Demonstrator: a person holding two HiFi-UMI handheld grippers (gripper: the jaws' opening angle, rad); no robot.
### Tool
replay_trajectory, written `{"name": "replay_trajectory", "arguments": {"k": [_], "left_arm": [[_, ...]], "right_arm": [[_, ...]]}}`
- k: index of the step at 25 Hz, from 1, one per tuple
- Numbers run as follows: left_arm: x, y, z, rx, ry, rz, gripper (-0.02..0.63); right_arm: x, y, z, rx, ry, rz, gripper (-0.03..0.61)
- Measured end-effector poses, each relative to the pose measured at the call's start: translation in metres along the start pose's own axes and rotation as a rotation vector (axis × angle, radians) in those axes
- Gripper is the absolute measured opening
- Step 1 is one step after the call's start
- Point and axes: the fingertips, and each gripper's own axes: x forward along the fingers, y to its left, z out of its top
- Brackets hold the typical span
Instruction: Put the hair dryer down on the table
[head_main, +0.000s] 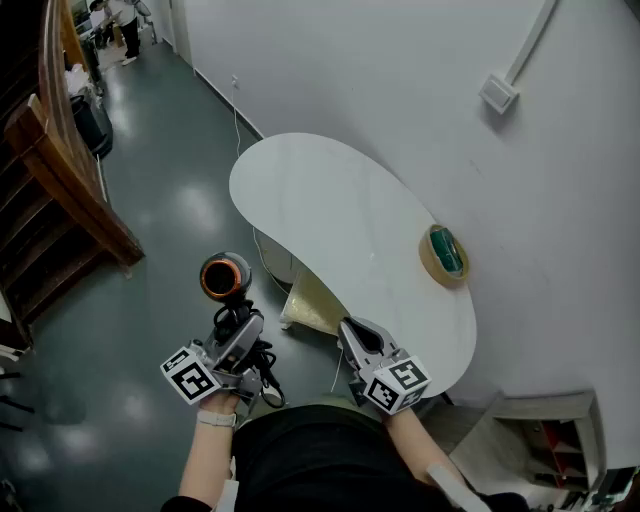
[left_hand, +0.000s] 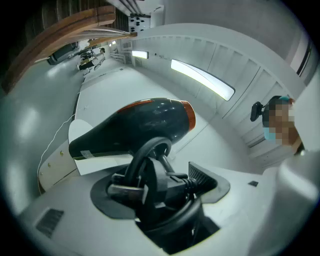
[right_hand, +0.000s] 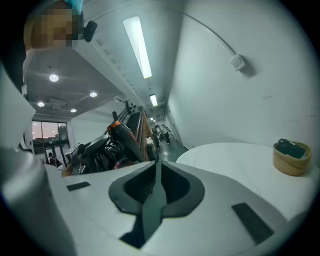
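A black hair dryer (head_main: 224, 278) with an orange ring at its nozzle hangs over the dark floor, left of the white table (head_main: 330, 210), nozzle pointing up. My left gripper (head_main: 235, 325) is shut on its handle, together with the coiled cord and plug (left_hand: 150, 187). In the left gripper view the dryer's body (left_hand: 145, 122) lies across the picture above my left gripper (left_hand: 160, 185). My right gripper (head_main: 350, 330) is at the table's near edge, shut with nothing in it; its jaws meet in the right gripper view (right_hand: 156, 170), where the table (right_hand: 235, 155) lies ahead to the right.
A roll of tape (head_main: 444, 254) lies near the table's right edge by the wall, also in the right gripper view (right_hand: 291, 156). A wooden stair railing (head_main: 60, 190) stands at the left. A wall box (head_main: 498, 92) is mounted above the table. A person (head_main: 125, 20) stands far off.
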Motion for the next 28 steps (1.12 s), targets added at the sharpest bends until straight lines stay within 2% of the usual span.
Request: {"name": "replay_trajectory", "arguments": {"k": [9,16,22,28], "left_arm": [[-0.06,0.038,0.07,-0.002,-0.044,0.026,0.328],[-0.123,0.066,0.114,-0.014,-0.171,0.114,0.328],[-0.143,0.1,0.147,-0.01,-0.247,0.172,0.329],[-0.11,0.155,0.196,0.003,-0.271,0.173,0.329]], "right_arm": [[0.101,0.062,-0.018,-0.045,0.053,0.092,0.043],[0.155,0.094,-0.036,-0.023,0.089,0.171,0.044],[0.207,0.086,-0.036,-0.021,0.11,0.189,0.044],[0.288,0.053,-0.026,-0.021,0.12,0.201,0.043]]}}
